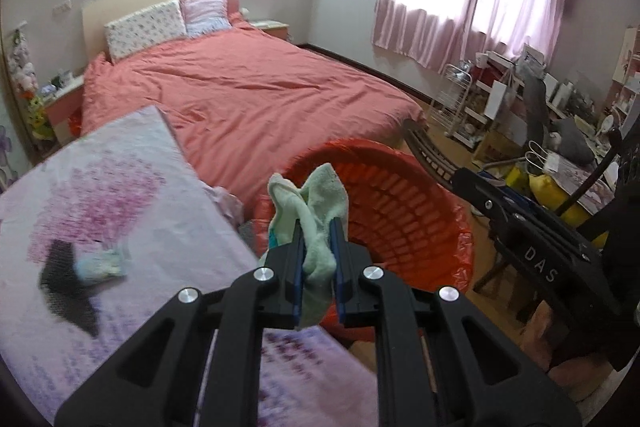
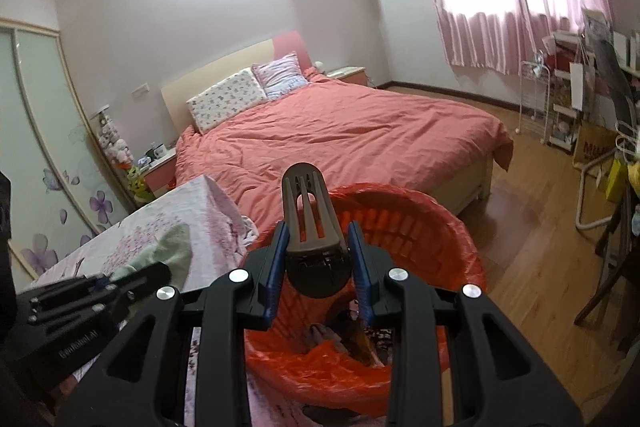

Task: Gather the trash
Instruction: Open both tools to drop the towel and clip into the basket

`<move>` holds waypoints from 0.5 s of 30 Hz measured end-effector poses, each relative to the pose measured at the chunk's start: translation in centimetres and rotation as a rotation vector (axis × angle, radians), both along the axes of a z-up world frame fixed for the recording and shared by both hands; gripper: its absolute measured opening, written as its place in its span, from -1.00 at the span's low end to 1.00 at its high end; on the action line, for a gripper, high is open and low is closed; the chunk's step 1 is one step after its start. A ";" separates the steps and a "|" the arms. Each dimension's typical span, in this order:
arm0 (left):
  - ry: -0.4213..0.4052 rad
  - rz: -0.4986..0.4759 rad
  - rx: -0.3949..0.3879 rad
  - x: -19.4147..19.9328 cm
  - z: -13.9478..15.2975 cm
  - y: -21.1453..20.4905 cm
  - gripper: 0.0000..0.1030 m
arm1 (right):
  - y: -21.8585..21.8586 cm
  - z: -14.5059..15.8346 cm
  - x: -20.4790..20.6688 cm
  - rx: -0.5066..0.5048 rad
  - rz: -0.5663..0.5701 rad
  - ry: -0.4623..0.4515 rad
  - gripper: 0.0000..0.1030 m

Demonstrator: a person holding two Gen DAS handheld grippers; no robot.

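My left gripper (image 1: 317, 227) is shut on a pale green cloth (image 1: 320, 211) and holds it near the rim of the red basket (image 1: 404, 211), lined with a red bag. My right gripper (image 2: 318, 231) is shut on a dark brown slotted plastic object (image 2: 310, 227) and holds it above the same basket (image 2: 420, 227), which holds some trash at its bottom. The right gripper's body (image 1: 536, 247) shows at the right of the left wrist view. The left gripper's body (image 2: 92, 295) shows at the lower left of the right wrist view.
A table with a floral pink cloth (image 1: 100, 195) stands left of the basket, with a black mesh item (image 1: 68, 279) and a light blue item (image 1: 100, 265) on it. A bed with a coral cover (image 1: 248, 87) lies behind. Cluttered shelves (image 1: 500, 95) stand by the window.
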State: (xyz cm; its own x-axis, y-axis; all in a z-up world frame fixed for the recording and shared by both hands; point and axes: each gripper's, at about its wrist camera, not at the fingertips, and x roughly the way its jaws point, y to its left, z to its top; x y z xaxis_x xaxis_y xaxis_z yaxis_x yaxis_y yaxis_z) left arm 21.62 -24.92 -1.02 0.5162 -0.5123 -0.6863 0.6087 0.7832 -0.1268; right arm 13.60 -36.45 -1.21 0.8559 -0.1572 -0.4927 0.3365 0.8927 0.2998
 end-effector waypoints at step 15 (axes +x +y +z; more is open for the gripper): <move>0.032 0.066 0.083 2.4 -4.3 -1.3 -0.12 | -2.7 -3.1 0.7 0.038 -0.037 0.072 -0.14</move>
State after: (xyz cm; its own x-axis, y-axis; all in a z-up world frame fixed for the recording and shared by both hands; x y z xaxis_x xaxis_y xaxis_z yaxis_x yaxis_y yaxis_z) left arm 23.98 -26.23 -5.31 0.5241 -0.4186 -0.7417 0.5522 0.8300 -0.0783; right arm 14.31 -39.13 -4.30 0.8118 -0.1680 -0.5593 0.3911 0.8676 0.3070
